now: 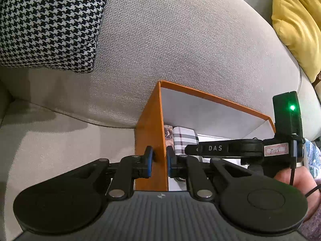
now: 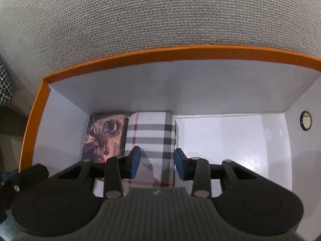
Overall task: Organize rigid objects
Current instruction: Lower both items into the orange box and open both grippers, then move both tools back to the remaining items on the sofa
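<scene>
An orange box (image 1: 149, 124) with a white inside stands on a beige sofa. My left gripper (image 1: 159, 161) is shut on the box's left wall, one blue pad on each side. Inside the box (image 2: 140, 59) a plaid-patterned box (image 2: 150, 134) lies beside an illustrated box (image 2: 103, 134) at the left. My right gripper (image 2: 155, 161) is open inside the orange box, its pads either side of the plaid box and just above it. The plaid box also shows in the left wrist view (image 1: 183, 138), with the right gripper's body (image 1: 240, 148) over it.
The sofa backrest (image 1: 180, 40) rises right behind the box. A houndstooth cushion (image 1: 50, 24) leans at the left, a yellow cushion (image 1: 297, 26) at the right. The box's right half (image 2: 230, 140) has a bare white floor. A round metal eyelet (image 2: 305, 120) sits in its right wall.
</scene>
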The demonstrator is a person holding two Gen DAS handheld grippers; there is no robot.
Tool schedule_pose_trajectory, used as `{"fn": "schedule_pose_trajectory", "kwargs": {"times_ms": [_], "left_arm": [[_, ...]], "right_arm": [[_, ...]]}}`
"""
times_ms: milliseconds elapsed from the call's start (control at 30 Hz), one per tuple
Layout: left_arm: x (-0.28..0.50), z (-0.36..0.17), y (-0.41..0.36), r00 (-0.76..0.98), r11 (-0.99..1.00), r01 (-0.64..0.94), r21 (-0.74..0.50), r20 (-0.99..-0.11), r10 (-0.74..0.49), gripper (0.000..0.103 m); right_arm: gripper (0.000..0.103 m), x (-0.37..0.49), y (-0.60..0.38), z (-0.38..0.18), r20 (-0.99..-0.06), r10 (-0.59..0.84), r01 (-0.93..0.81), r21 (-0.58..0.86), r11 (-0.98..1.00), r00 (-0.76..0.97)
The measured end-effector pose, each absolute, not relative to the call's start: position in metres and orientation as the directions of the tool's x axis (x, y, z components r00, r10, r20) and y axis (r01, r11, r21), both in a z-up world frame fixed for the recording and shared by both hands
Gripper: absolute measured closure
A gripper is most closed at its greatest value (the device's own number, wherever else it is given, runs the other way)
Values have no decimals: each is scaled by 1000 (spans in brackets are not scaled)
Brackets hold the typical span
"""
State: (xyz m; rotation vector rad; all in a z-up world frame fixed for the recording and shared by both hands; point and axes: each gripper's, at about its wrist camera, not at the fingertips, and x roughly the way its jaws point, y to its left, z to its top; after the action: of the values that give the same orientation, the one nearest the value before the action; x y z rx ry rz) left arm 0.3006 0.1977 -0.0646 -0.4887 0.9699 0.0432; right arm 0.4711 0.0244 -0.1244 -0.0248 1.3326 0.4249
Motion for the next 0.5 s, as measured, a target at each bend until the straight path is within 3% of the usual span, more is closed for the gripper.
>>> {"fn": "schedule_pose_trajectory", "kwargs": {"times_ms": [233,500], "left_arm": [[298,-63,199,580,888,-247,-387,-794,-184,87],[274,-44,192,621,895,-262,-361,-773,-130,88]], "right_arm": [[64,466,15,-116,-931,323,-361,246,900,171],[63,432,-4,-64,-913,359,-440,246,864,195]]}}
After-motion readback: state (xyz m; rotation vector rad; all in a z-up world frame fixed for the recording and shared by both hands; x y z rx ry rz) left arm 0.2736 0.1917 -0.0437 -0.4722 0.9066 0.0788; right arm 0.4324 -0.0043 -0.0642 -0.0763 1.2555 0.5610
